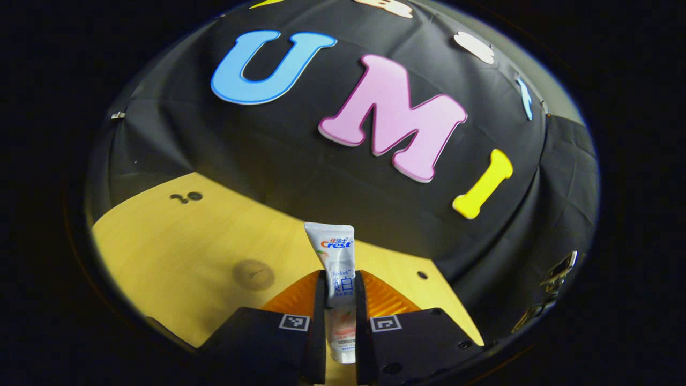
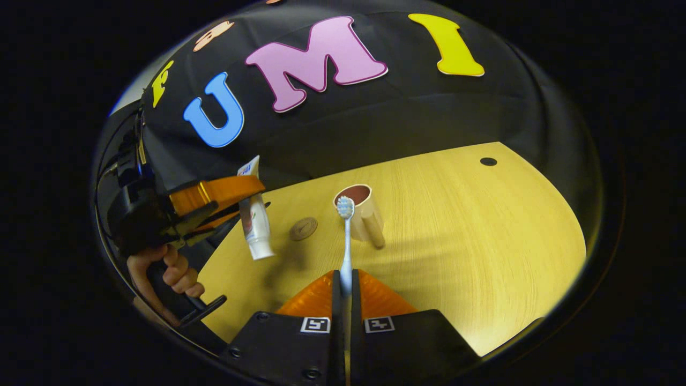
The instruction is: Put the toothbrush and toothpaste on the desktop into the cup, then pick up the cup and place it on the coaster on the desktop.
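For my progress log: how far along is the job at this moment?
Nothing is in the cup yet. In hand: the left tool is shut on the toothpaste tube, lifted off the desktop; the right tool is shut on the toothbrush. Left: put both into the cup, then set the cup on the coaster.
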### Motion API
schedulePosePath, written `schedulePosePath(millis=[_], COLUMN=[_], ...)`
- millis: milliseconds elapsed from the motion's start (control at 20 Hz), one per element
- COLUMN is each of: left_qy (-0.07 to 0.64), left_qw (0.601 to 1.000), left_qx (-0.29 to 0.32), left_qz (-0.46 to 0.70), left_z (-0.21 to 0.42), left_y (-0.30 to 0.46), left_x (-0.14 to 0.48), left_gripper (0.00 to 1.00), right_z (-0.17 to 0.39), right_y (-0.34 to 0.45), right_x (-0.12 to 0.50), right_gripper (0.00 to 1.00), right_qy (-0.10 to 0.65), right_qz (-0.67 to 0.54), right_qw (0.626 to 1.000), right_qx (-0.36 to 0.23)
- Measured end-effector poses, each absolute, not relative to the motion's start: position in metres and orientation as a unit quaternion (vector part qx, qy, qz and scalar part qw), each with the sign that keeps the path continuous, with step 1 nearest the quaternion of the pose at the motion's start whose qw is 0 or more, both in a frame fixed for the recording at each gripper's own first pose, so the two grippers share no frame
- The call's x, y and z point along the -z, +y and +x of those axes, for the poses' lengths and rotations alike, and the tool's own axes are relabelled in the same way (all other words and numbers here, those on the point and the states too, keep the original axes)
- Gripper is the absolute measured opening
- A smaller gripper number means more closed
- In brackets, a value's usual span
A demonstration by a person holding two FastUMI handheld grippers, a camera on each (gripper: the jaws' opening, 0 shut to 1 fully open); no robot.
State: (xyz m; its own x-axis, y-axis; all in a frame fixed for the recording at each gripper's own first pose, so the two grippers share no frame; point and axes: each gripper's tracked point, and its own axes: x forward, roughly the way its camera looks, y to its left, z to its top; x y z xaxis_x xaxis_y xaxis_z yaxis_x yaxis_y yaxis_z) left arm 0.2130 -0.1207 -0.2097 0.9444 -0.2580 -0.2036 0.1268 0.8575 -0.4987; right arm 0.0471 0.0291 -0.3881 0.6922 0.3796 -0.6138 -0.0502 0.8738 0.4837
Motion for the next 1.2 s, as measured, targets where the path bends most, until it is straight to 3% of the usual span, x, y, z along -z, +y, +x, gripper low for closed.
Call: schedulePosePath(millis=[250,400,700,1050,1150,1200], left_qy=[0.044,0.028,0.037,0.058,0.064,0.068], left_qw=[0.968,0.969,0.975,0.982,0.983,0.983], left_qx=[0.109,0.115,0.088,0.092,0.088,0.09], left_qz=[-0.22,-0.216,-0.202,-0.155,-0.145,-0.147], left_z=[0.278,0.309,0.35,0.353,0.353,0.351], left_y=[-0.15,-0.167,-0.177,-0.197,-0.197,-0.197], left_x=[0.187,0.198,0.247,0.292,0.3,0.303], left_gripper=[0.27,0.27,0.27,0.26,0.28,0.35], right_z=[0.058,0.066,0.077,0.084,0.088,0.091], right_y=[0.005,0.0,-0.008,-0.018,-0.019,-0.019], right_x=[0.399,0.403,0.414,0.421,0.423,0.423], right_gripper=[0.08,0.08,0.08,0.08,0.08,0.08], right_qy=[0.35,0.34,0.327,0.323,0.321,0.319], right_qz=[0.219,0.227,0.233,0.243,0.244,0.246], right_qw=[0.904,0.905,0.908,0.908,0.909,0.909], right_qx=[-0.115,-0.115,-0.116,-0.111,-0.109,-0.109])
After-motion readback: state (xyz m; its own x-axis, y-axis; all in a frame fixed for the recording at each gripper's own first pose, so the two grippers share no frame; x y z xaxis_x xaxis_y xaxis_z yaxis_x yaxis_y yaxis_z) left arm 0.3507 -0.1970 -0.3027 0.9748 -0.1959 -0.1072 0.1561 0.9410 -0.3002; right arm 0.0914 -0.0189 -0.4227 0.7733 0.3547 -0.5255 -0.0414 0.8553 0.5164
